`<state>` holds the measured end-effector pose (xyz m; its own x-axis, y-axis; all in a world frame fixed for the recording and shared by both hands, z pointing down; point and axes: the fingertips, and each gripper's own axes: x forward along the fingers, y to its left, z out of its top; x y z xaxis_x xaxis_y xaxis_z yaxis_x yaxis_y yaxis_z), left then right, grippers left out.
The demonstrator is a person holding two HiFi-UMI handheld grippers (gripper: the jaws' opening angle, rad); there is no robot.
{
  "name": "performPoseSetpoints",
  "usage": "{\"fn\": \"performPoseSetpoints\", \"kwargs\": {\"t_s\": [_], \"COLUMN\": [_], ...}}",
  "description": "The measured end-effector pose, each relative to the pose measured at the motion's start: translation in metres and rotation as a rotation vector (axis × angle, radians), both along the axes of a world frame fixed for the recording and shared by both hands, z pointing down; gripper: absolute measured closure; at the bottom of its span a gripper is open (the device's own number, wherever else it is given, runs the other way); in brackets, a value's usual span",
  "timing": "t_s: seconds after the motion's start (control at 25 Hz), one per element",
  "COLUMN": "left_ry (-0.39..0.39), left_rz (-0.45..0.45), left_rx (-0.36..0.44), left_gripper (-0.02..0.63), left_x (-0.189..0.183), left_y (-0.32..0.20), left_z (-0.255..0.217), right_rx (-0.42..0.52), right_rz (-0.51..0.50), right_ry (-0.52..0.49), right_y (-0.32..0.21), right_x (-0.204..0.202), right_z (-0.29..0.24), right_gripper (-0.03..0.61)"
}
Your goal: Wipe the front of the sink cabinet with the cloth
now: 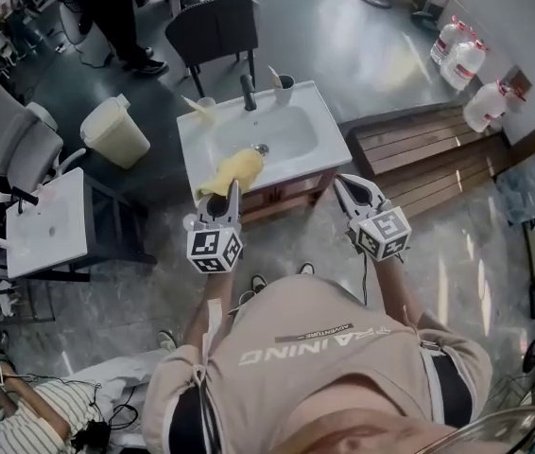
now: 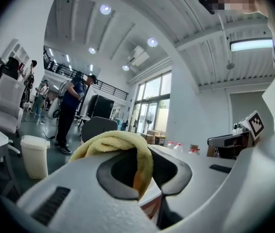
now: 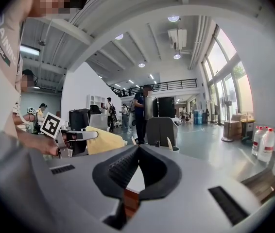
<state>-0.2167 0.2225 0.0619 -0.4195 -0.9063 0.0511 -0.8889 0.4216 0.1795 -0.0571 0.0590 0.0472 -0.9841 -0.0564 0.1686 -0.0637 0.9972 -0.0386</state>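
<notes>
1. Left hand-held gripper (image 1: 232, 193) is clamped on the yellow cloth (image 1: 236, 167). The left gripper view shows a fold pinched between the pads, with the rest bunched over the jaws.
2. Cloth lies over the front rim of the sink (image 1: 336, 132), above the cabinet front (image 1: 291, 193) and not on it, as far as I can tell.
3. Right hand-held gripper (image 1: 348, 188) is closed on nothing, jaw tips meeting, near the sink's right front corner.
4. Step, my read: cloth is grasped and wiping hasn't started. Next move calls for dropping the cloth below the rim, pressing it flat on the brown front and sweeping sideways (keep the grip tight or the wad could slip out).
5. Surface: white basin top with the faucet (image 1: 248, 91) and a cup (image 1: 284, 88) at the back. The cabinet front sits low, so a stoop is likely.
6. Room: open workshop with a glossy grey floor (image 1: 343, 45). Chair (image 1: 213, 26) behind the sink, bin (image 1: 116, 130) to its left, water bottles (image 1: 461, 57) far right, people (image 1: 121, 12) in the background.
</notes>
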Motion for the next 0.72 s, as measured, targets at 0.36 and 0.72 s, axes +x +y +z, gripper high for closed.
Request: {"fn": "performPoseSetpoints", "kwargs": {"t_s": [0.36, 0.72], "left_ry": [-0.006, -0.077], "left_rz": [0.017, 0.032], "left_rx": [-0.008, -0.035], "left_gripper": [0.568, 0.568], "left_x": [0.006, 0.008], "left_y": [-0.009, -0.012], "left_z": [0.001, -0.006], "right_rx": [-0.006, -0.012], "right_rz": [-0.032, -0.033], "right_ry": [0.005, -0.009], "right_y": [0.008, 0.002], "right_x": [-0.002, -0.008], "right_z": [0.007, 0.006], "right_gripper": [0.568, 0.568]}}
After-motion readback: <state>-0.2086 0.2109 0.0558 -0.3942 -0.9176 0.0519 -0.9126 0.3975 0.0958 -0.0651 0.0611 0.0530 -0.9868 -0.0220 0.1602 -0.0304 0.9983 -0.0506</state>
